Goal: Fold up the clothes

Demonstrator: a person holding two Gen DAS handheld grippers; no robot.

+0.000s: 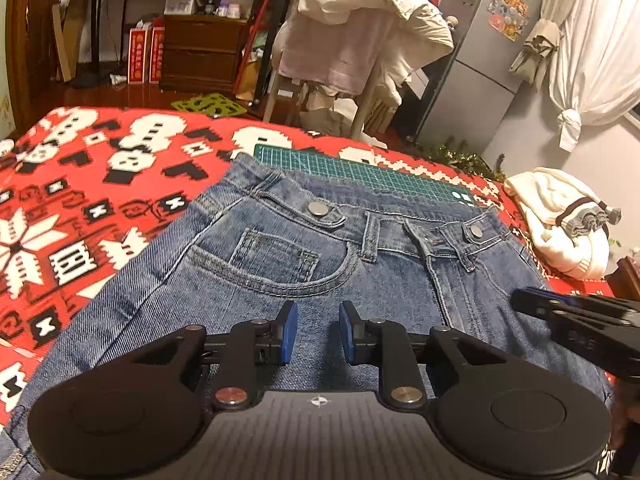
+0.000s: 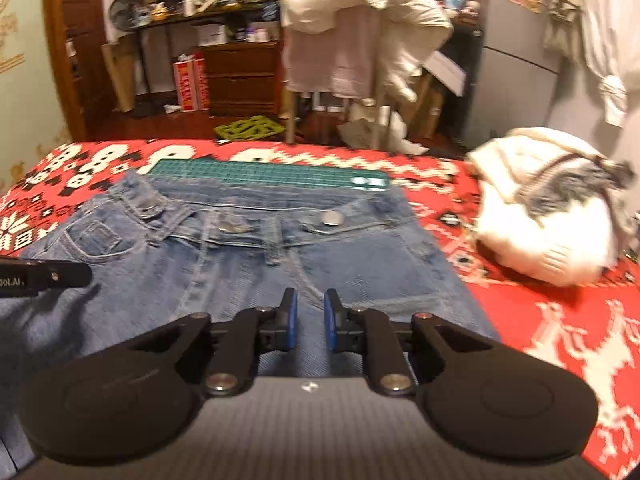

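Denim jeans (image 1: 304, 268) lie flat, front side up, on a red patterned blanket (image 1: 80, 208) covering the surface; only the top part shows, legs are cut off by the bottom frame edge and hidden under the gripper bodies in both views, so leg layout cannot be told. Waistband points away from the cameras, long axis runs from the far waistband back toward the grippers. Far edge of the waistband overlaps a green cutting mat (image 1: 360, 172), which is mostly covered by the jeans. Left gripper (image 1: 318, 332) hovers over the hip area just below the front pocket, blue pads parted by a moderate gap, nothing between them; contact with the fabric cannot be told. Right gripper (image 2: 306, 318) sits over the crotch and upper thigh zone, near the fly seam, pads also apart with a slightly narrower gap, holding nothing. Each gripper pokes into the other's view: right one at the right edge of the left wrist view, left one at the left edge of the right wrist view, both partly cut off. Right wrist view is motion-blurred, stitching and buttons soft. White knit garment (image 2: 552, 208) with a dark striped cuff is bunched on the blanket to the right of the jeans, apart from them, blurred in the right view. Chair draped with pale clothes (image 1: 360, 28) stands beyond the surface.
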